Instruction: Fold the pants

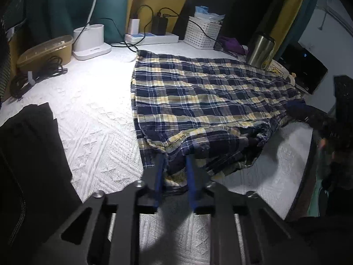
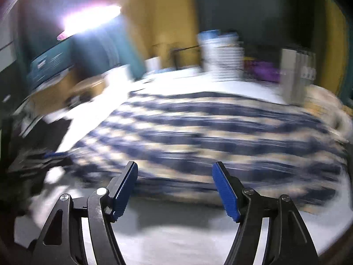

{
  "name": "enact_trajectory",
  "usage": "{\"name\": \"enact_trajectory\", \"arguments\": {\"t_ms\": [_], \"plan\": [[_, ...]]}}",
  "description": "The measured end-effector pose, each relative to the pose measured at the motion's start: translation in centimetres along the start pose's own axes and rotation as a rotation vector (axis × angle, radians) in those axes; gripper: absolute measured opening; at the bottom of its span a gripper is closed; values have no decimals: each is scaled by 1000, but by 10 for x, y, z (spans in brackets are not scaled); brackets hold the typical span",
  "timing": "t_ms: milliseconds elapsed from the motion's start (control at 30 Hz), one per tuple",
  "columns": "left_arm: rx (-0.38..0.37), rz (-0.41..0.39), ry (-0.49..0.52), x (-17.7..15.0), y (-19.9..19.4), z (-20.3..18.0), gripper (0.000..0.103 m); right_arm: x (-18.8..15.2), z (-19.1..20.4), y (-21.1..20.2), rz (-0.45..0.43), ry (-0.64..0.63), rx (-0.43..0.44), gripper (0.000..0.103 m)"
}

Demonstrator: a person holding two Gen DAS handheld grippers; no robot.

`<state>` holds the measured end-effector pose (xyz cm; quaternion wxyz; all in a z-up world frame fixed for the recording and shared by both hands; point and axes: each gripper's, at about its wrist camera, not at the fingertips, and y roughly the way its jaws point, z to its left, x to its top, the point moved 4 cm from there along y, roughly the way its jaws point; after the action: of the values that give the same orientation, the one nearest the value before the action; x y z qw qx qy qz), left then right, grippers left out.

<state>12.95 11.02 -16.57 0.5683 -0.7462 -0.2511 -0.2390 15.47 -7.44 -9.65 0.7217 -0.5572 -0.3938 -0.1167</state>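
The left claw [image 1: 174, 165] is pinched on the near, bunched hem of the plaid pants [image 1: 198, 101], its blue pads buried in the folds of cloth. The bite looks thin: it seems to hold only the top layers, so a lift could peel one layer off and leave the rest lying, spoiling the fold line.

The right claw [image 2: 175, 176] stands spread with nothing between its pads, hanging just short of the pants' near edge, and its view is smeared. Closing from there risks missing the hem or grabbing the white table [image 1: 92, 110] cover along with it.

The pants lie spread across the table, far edge touching the steel tumbler [image 1: 260, 48] and near the white basket [image 1: 201, 35]. A hard drag could tip the tumbler or snag the cables [image 1: 123, 35].
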Motion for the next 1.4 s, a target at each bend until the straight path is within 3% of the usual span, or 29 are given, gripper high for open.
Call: {"name": "enact_trajectory", "arguments": {"t_ms": [33, 67, 133, 333, 367, 400, 467, 500, 700, 800, 933, 1000, 1067, 1100, 1167, 1200, 1267, 1300, 1400], "plan": [[-4, -6, 6, 1, -1, 0, 3, 3, 16, 9, 14, -31, 28, 56], [-6, -12, 12, 2, -3, -1, 3, 4, 26, 16, 26, -54, 44, 52], [-9, -35, 24, 6, -10, -2, 2, 7, 47, 30, 62, -103, 95, 50], [-4, -104, 38, 17, -34, 1, 0, 4, 75, 45, 130, -203, 128, 46], [-3, -104, 40, 16, -34, 2, 0, 2, 77, 48, 141, -216, 117, 39], [-3, -100, 40, 15, -33, 3, 0, -1, 76, 51, 155, -213, 113, 25], [-1, -83, 29, 12, -29, 7, 0, -6, 73, 59, 171, -188, 115, 17], [1, -80, 27, 10, -28, 7, 0, -8, 73, 60, 171, -180, 114, 8], [17, -74, -10, 1, -36, 15, 0, -17, 81, 31, 119, -224, 81, 6], [31, -52, -31, -8, -33, 21, 0, -36, 88, 31, 148, -238, 85, 6], [99, 0, -42, -20, -21, 33, 0, -47, 82, 36, 145, -169, 78, 6], [87, 24, -68, -23, -23, 39, 0, -45, 80, 34, 147, -142, 76, 7], [76, 32, -82, -21, -28, 41, 0, -45, 81, 31, 146, -149, 73, 10], [70, 26, -84, -18, -33, 41, 0, -43, 80, 29, 144, -153, 65, 20], [52, 7, -90, -9, -40, 36, 0, -40, 78, 24, 128, -145, 51, 67], [54, -1, -86, -5, -42, 32, 0, -39, 77, 21, 117, -138, 49, 100], [54, -17, -73, 3, -43, 24, 2, -33, 73, 16, 89, -126, 55, 103], [48, -19, -69, 7, -40, 20, 8, -30, 71, 14, 86, -121, 53, 103], [28, 12, -60, 15, -23, 10, 43, -27, 61, 13, 85, -111, 29, 103]]}}
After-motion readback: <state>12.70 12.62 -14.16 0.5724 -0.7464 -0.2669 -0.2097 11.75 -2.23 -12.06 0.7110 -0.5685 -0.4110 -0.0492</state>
